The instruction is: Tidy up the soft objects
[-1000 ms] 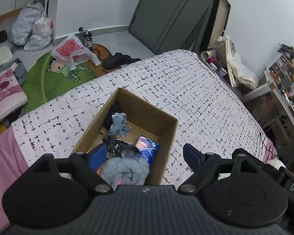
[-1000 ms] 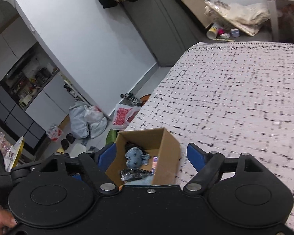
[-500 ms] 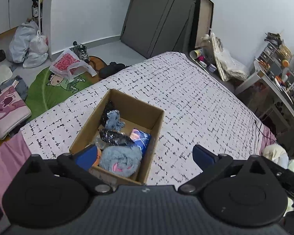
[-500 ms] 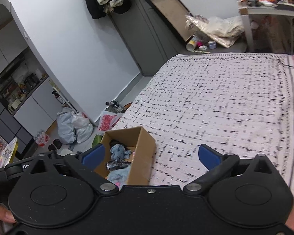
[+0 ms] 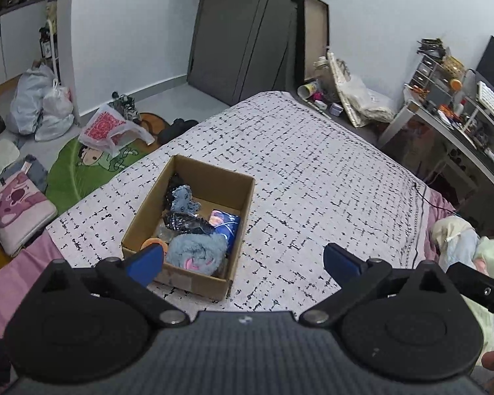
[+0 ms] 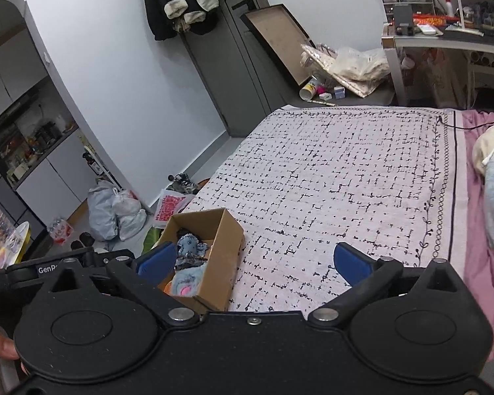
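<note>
An open cardboard box (image 5: 243, 210) stands on the white, black-patterned bed cover (image 5: 313, 171). In it lie a fluffy blue-and-pink soft toy (image 5: 196, 253), a small blue plush (image 5: 181, 197), a dark crumpled item (image 5: 187, 223) and a blue printed pouch (image 5: 225, 227). My left gripper (image 5: 243, 263) is open and empty, high above the box's near right corner. My right gripper (image 6: 252, 261) is open and empty, with the box (image 6: 224, 247) below its left finger and the toys (image 6: 187, 263) inside showing.
Pink sheet and bedding (image 5: 461, 240) lie at the bed's right end. A desk with clutter (image 5: 461, 112) stands to the right. Bags (image 5: 39, 108), a green mat (image 5: 82, 168) and a pink cushion (image 5: 16, 207) lie on the floor left of the bed. A grey door (image 5: 240, 33) is behind.
Both grippers have risen and pulled back from the box, which now looks smaller and farther. Both sets of fingers have spread wider. The box's contents have not moved.
</note>
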`<action>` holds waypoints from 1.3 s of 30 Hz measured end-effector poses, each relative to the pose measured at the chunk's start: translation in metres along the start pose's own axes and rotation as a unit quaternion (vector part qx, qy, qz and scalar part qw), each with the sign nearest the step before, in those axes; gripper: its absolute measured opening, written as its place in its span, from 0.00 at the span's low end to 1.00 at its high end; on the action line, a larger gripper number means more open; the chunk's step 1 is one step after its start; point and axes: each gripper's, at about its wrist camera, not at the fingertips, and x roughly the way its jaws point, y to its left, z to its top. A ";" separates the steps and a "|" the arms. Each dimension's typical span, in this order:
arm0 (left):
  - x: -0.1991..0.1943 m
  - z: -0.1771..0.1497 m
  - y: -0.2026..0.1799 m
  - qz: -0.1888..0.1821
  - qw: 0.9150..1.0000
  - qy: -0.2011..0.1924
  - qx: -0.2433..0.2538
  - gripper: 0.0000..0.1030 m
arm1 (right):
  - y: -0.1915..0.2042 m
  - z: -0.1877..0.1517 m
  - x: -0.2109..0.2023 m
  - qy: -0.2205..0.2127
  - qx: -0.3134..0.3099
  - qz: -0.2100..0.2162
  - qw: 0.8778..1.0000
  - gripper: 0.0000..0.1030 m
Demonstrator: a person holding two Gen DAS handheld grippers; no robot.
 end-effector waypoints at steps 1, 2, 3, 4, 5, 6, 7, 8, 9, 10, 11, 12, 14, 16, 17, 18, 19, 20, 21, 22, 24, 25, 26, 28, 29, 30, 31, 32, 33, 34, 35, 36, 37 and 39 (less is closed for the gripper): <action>-0.003 -0.002 -0.001 -0.001 1.000 -0.002 0.004 0.99 | 0.000 -0.002 -0.004 -0.001 -0.002 -0.001 1.000 1.00; -0.007 -0.003 -0.003 -0.002 1.000 -0.004 0.008 0.99 | 0.000 -0.004 -0.007 -0.001 -0.002 -0.002 1.000 1.00; -0.009 -0.005 -0.004 -0.002 1.000 -0.005 0.013 0.99 | -0.001 -0.006 -0.011 0.000 -0.001 -0.003 1.000 1.00; -0.013 -0.007 -0.006 -0.003 1.000 -0.007 0.020 0.99 | -0.002 -0.008 -0.014 0.000 0.001 -0.004 1.000 1.00; -0.015 -0.010 -0.008 -0.004 1.000 -0.009 0.029 0.99 | -0.002 -0.009 -0.017 0.000 0.001 -0.006 1.000 1.00; -0.018 -0.012 -0.010 -0.003 0.999 -0.012 0.038 0.99 | -0.002 -0.011 -0.020 0.000 0.000 -0.008 1.000 1.00; -0.021 -0.014 -0.011 -0.001 0.999 -0.013 0.045 0.99 | -0.002 -0.013 -0.023 0.000 -0.003 -0.010 1.000 1.00; -0.023 -0.017 -0.012 0.000 0.999 -0.014 0.049 0.99 | -0.001 -0.014 -0.026 0.000 -0.007 -0.012 1.000 1.00; -0.025 -0.019 -0.013 0.000 0.999 -0.016 0.051 0.99 | 0.001 -0.016 -0.029 -0.001 -0.014 -0.013 1.000 1.00; -0.028 -0.020 -0.013 -0.001 0.998 -0.018 0.053 0.99 | 0.003 -0.017 -0.031 -0.002 -0.020 -0.013 1.000 1.00; -0.030 -0.022 -0.014 -0.002 0.998 -0.020 0.057 0.99 | 0.004 -0.019 -0.034 -0.003 -0.024 -0.012 1.000 1.00; -0.032 -0.024 -0.014 -0.003 0.998 -0.021 0.061 0.99 | 0.006 -0.020 -0.036 -0.002 -0.027 -0.012 1.000 1.00; -0.036 -0.027 -0.016 -0.006 0.998 -0.021 0.066 0.99 | 0.007 -0.023 -0.040 0.000 -0.027 -0.011 1.000 1.00; -0.041 -0.030 -0.015 -0.011 0.997 -0.020 0.067 0.99 | 0.009 -0.024 -0.043 0.001 -0.028 -0.011 1.000 1.00; -0.043 -0.031 -0.015 -0.012 0.997 -0.020 0.067 0.99 | 0.010 -0.025 -0.045 0.002 -0.029 -0.010 1.000 1.00; -0.046 -0.032 -0.015 -0.013 0.997 -0.020 0.068 0.99 | 0.011 -0.026 -0.047 0.003 -0.029 -0.010 1.000 1.00; -0.048 -0.032 -0.015 -0.014 0.997 -0.020 0.071 0.99 | 0.011 -0.026 -0.049 0.005 -0.029 -0.011 0.999 1.00; -0.051 -0.033 -0.015 -0.015 0.997 -0.021 0.075 0.99 | 0.012 -0.027 -0.051 0.007 -0.029 -0.012 0.999 1.00; -0.053 -0.034 -0.016 -0.015 0.996 -0.023 0.082 0.99 | 0.013 -0.027 -0.052 0.007 -0.027 -0.013 1.000 1.00; -0.055 -0.034 -0.018 -0.015 0.996 -0.024 0.089 0.99 | 0.013 -0.027 -0.054 0.006 -0.026 -0.014 1.000 1.00; -0.059 -0.035 -0.019 -0.016 0.995 -0.024 0.095 0.99 | 0.013 -0.029 -0.056 0.005 -0.024 -0.014 1.000 1.00; -0.061 -0.035 -0.019 -0.017 0.995 -0.025 0.096 0.99 | 0.012 -0.030 -0.057 0.006 -0.021 -0.013 1.000 1.00; -0.064 -0.035 -0.019 -0.019 0.995 -0.026 0.099 0.99 | 0.012 -0.031 -0.058 0.007 -0.020 -0.014 1.000 1.00; -0.065 -0.036 -0.020 -0.017 0.994 -0.028 0.109 0.99 | 0.013 -0.033 -0.059 0.009 -0.021 -0.019 1.000 1.00; -0.065 -0.037 -0.021 -0.015 0.993 -0.027 0.112 0.99 | 0.013 -0.033 -0.058 0.010 -0.023 -0.020 0.999 1.00; -0.065 -0.037 -0.021 -0.014 0.993 -0.026 0.115 0.99 | 0.014 -0.033 -0.058 0.011 -0.027 -0.020 0.999 1.00; -0.064 -0.038 -0.021 -0.015 0.993 -0.022 0.116 0.99 | 0.015 -0.034 -0.058 0.013 -0.029 -0.019 0.999 1.00; -0.062 -0.039 -0.020 -0.016 0.993 -0.018 0.115 0.99 | 0.015 -0.035 -0.058 0.015 -0.031 -0.018 0.999 1.00; -0.060 -0.039 -0.019 -0.017 0.993 -0.013 0.113 0.99 | 0.016 -0.036 -0.058 0.016 -0.033 -0.016 0.999 1.00; -0.058 -0.040 -0.018 -0.017 0.994 -0.009 0.112 0.99 | 0.015 -0.037 -0.057 0.019 -0.035 -0.015 0.999 1.00; -0.057 -0.040 -0.018 -0.016 0.994 -0.005 0.111 0.99 | 0.015 -0.037 -0.057 0.021 -0.036 -0.015 0.999 1.00; -0.057 -0.041 -0.017 -0.014 0.994 -0.004 0.112 0.99 | 0.016 -0.038 -0.056 0.023 -0.036 -0.016 0.999 1.00; -0.058 -0.042 -0.017 -0.012 0.993 -0.005 0.114 0.99 | 0.016 -0.039 -0.056 0.024 -0.038 -0.017 0.999 1.00; -0.059 -0.042 -0.016 -0.007 0.993 -0.006 0.118 0.99 | 0.015 -0.040 -0.054 0.027 -0.038 -0.017 0.999 1.00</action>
